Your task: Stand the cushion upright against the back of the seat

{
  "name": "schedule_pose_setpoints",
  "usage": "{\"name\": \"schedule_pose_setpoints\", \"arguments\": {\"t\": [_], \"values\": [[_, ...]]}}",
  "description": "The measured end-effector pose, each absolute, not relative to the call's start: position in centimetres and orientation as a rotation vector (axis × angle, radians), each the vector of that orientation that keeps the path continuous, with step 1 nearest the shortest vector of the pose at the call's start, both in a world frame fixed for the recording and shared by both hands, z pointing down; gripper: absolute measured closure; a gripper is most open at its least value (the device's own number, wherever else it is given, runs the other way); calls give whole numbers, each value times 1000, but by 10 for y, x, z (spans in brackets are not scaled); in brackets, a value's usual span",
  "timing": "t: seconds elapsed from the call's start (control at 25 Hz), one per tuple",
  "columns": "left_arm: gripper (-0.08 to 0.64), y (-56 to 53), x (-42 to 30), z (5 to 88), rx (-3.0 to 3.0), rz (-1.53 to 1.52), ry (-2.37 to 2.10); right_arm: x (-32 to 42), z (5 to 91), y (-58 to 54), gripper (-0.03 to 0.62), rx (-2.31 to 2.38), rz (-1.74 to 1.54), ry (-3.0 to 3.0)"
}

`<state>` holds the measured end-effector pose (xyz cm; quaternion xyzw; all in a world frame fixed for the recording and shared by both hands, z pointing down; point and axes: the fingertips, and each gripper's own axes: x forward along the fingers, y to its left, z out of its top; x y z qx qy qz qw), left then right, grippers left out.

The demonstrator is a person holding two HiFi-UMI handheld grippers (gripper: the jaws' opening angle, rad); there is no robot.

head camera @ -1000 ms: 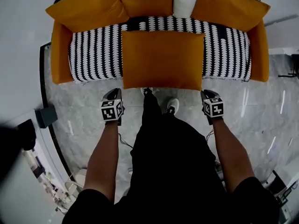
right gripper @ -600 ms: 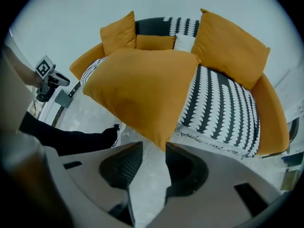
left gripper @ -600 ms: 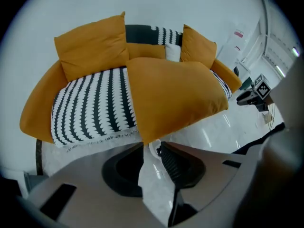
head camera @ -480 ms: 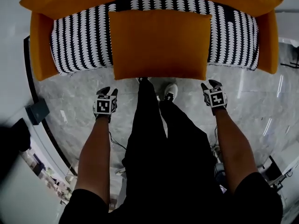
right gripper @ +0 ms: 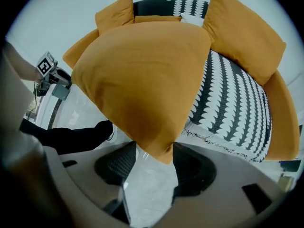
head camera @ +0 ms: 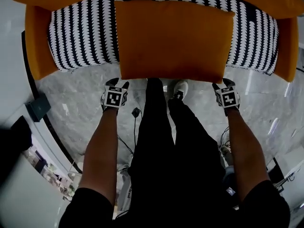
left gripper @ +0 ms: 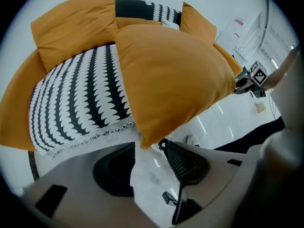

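Two changes vs a sec ago: hands are lower and jaws are wider. L hand-held gripper [head camera: 118, 83] has dropped to the front left corner of the cushion [head camera: 173, 39]. Its jaws have just been opening and now stand wide apart, holding nothing. In the left gripper view that corner hangs right at the jaw mouth, between the tips, w/ no pad pressing on it. Cushion itself hasn't shifted: flat on the striped seat [head camera: 80, 37], mid-sofa, front edge overhanging the floor [head camera: 71, 103] toward the person's legs [head camera: 156, 127]. R hand-held gripper [head camera: 224, 83] mirrors this at the front right corner: jaws have just been opening, now fully spread, corner dipping in between them, not clamped. Meaning, prob.: pre-grasp is set w/ both corners lined up. Closing on them comes next, then the lift and tip back. Standing it up hasn't begun.

Hidden/unclear: head view cuts off the sofa back at the top edge, so the target spot shows only in the gripper views, past the cushion, where smaller orange pillows [left gripper: 71, 27] already lean. Cushion underside not visible. In the right gripper view, can't tell if the corner brushes one pad.
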<state>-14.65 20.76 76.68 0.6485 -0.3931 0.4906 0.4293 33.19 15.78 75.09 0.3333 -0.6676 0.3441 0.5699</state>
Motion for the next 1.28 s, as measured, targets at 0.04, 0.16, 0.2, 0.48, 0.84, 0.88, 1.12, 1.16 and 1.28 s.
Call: {"name": "schedule_pose_setpoints", "arguments": {"t": [0.04,0.16,0.2,0.48,0.84,0.88,1.12,1.16,1.28], "values": [[354,206,-146,770,1636,1259,-955,332,753,158,365,778,804,-1561],[353,203,-143,781,1662,1338,-879,333,762,156,365,767,809,-1554],[353,201,-141,784,1664,1347,-861,333,765,153,365,766,815,-1552],[434,198,-141,778,1691,1346,-842,324,757,151,404,800,849,-1561],[515,174,-135,736,1662,1230,-950,318,708,123,492,900,868,-1627],[516,171,-134,729,1652,1208,-964,319,700,121,496,927,877,-1629],[523,161,-135,689,1661,1168,-958,321,656,110,511,1045,948,-1653],[525,154,-138,684,1683,1170,-958,319,651,103,512,1058,943,-1665],[526,141,-138,663,1726,1145,-968,321,631,86,512,1115,944,-1688]]}}
